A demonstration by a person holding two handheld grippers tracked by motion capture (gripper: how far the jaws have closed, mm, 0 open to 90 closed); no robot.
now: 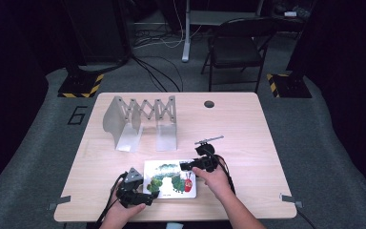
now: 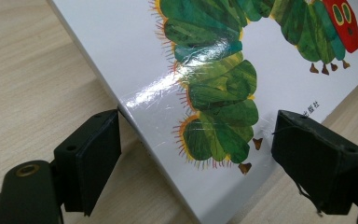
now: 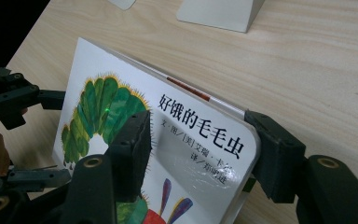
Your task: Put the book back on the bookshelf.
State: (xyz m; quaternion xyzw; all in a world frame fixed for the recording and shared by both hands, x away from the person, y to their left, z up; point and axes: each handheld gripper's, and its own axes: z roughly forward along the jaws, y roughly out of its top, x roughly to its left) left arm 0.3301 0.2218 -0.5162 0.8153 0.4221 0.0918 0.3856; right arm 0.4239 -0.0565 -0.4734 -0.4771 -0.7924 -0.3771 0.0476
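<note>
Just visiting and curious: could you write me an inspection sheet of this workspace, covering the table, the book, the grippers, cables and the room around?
Surface: pale wooden table, with a round hole near the far edge.
Job's things: picture book with a green caterpillar on its white cover, at the near edge; one end appears raised.
Clutter: grey expanding file rack standing behind the book.
Grippers: left gripper straddles the book's near corner, jaws open. Right gripper has one jaw on the cover and one at the book's edge; grip not certain.
Cables: black leads trail from both grippers; more cross the floor.
Surroundings: folding chair on grey carpet, dark room.
</note>
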